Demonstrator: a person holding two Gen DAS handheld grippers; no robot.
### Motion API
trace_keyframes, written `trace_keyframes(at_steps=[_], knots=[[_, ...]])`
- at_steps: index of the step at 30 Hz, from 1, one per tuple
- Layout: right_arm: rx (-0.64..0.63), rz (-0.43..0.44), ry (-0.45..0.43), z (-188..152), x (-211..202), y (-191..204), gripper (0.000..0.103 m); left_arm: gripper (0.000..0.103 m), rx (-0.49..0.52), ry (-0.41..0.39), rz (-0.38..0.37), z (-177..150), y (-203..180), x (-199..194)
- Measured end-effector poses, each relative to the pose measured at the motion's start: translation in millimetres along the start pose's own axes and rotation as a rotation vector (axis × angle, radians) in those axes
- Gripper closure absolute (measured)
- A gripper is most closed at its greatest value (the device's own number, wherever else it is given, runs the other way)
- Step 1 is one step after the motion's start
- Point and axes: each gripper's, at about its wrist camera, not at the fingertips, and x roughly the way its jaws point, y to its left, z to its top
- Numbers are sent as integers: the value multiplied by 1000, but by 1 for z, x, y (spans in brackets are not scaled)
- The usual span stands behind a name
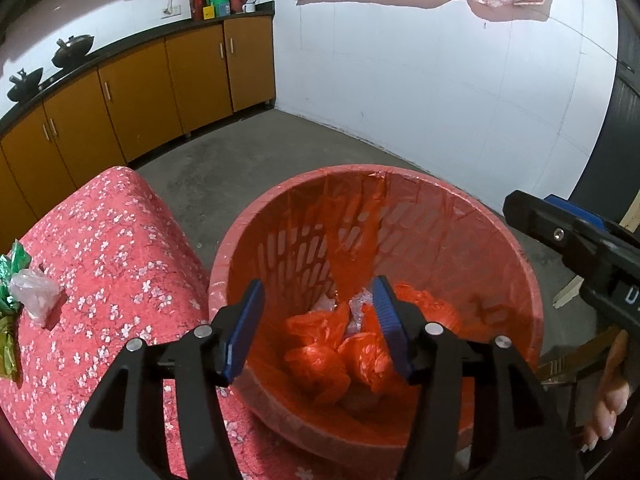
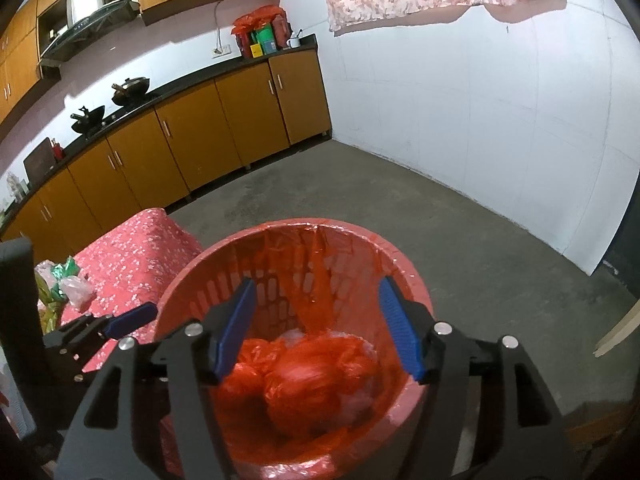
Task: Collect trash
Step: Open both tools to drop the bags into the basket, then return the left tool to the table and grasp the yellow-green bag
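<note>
**Both grippers open over the lined bin**

The left gripper (image 1: 318, 320) hangs above the mouth of the red bin (image 1: 516, 240), its two blue ribbed pads spread apart with nothing between them. The right gripper (image 2: 318, 326) is poised over the same bin (image 2: 180, 280) from the other side, jaws likewise parted and empty; a hand (image 1: 608, 416) shows at the lower right edge of the left wrist view.

The bin is one round plastic basket with slotted walls, lined with a thin, glossy orange-red bag (image 1: 352, 224) folded over its rim. In the bottom lie crumpled orange-red plastic bags (image 2: 304, 380), at least two bundles, with a bit of clear plastic (image 1: 356, 308) among them.

The bin stands just beside the table (image 1: 112, 240), which is covered in a red cloth printed with small white flowers. Near the table's left edge rest a clear crumpled plastic wrapper (image 1: 34, 292) and, touching it, shiny green foil wrappers (image 1: 14, 264); their count cannot be told.

Beyond, on the grey concrete floor, stands a run of brown cabinets (image 2: 224, 120) with a dark counter carrying two black woks (image 2: 130, 88).
</note>
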Motion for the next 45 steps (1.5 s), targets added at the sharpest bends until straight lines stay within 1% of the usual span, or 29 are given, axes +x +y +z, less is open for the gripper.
trace_keyframes(at_steps=[3, 8, 10, 11, 14, 17, 20, 22, 26, 28, 29, 30, 33, 37, 40, 42, 45], knots=[[-2, -26, -3, -1, -2, -2, 40, 43, -3, -1, -18, -1, -1, -2], [0, -55, 4, -5, -5, -7, 40, 43, 7, -14, 0, -2, 0, -7], [-12, -60, 3, -7, -6, -4, 39, 41, -13, -29, 16, -3, 8, -14], [-22, -62, -1, -7, -7, -1, 38, 38, -24, -35, 21, -4, 12, -17], [-39, -58, -12, -7, -11, 7, 36, 37, -64, -57, 48, -6, 29, -29], [-66, -46, -18, -8, -15, 21, 36, 36, -90, -85, 91, -10, 48, -43], [-96, -23, -20, -9, -17, 38, 36, 34, -129, -110, 141, -19, 72, -59], [-118, 5, -17, -10, -17, 52, 35, 33, -147, -128, 192, -28, 88, -71], [-179, 34, -28, -15, -21, 83, 27, 33, -202, -150, 310, -48, 128, -94], [-202, 50, -28, -18, -21, 96, 26, 31, -223, -157, 369, -56, 146, -104], [-216, 62, -23, -20, -20, 105, 26, 31, -239, -160, 417, -61, 159, -110], [-226, 73, -20, -21, -20, 113, 26, 31, -251, -160, 447, -64, 171, -113], [-253, 112, -12, -27, -18, 140, 26, 31, -312, -140, 542, -72, 208, -116], [-288, 156, -8, -33, -15, 172, 26, 31, -417, -97, 595, -80, 259, -111], [-316, 181, -1, -37, -11, 194, 26, 31, -469, -52, 590, -84, 285, -98], [-332, 196, 6, -39, -8, 208, 26, 31, -484, -22, 579, -84, 297, -88], [-346, 213, 14, -39, -2, 223, 26, 34, -489, 8, 543, -82, 310, -75]])
